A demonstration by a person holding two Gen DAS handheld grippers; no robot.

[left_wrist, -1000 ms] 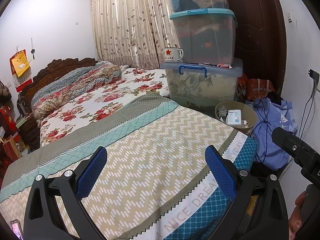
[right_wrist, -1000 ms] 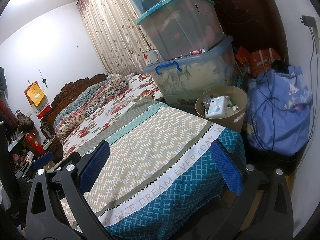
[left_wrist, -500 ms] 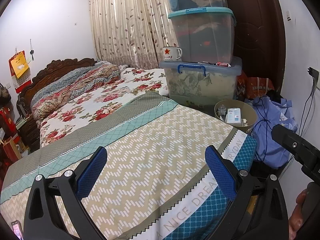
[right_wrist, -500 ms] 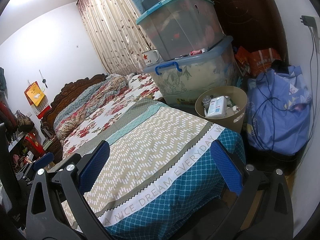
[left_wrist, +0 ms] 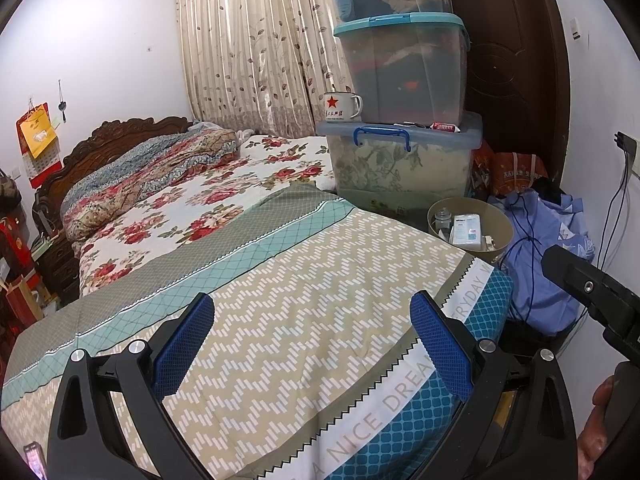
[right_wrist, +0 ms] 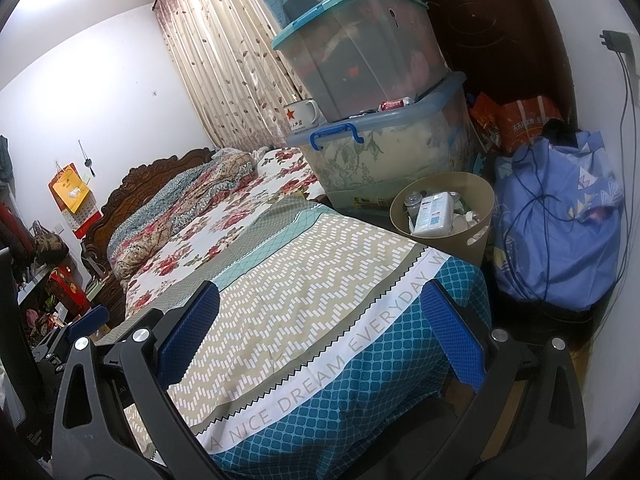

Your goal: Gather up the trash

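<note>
Nothing has shifted: your two grippers, left gripper (left_wrist: 312, 340) and right gripper (right_wrist: 320, 332), fingers spread, empty, over the bed's (left_wrist: 280, 320) foot corner; one trash bin (right_wrist: 472, 248) beside it.

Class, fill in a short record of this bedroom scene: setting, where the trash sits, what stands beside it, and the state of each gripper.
setting: bed with patterned covers
trash: bin at the bed's far corner, holding a white pack and a jar
beside bin: stacked tubs, blue bag
on lowest tub: mug
left gripper: jaws open, empty
right gripper: jaws open, empty
</note>
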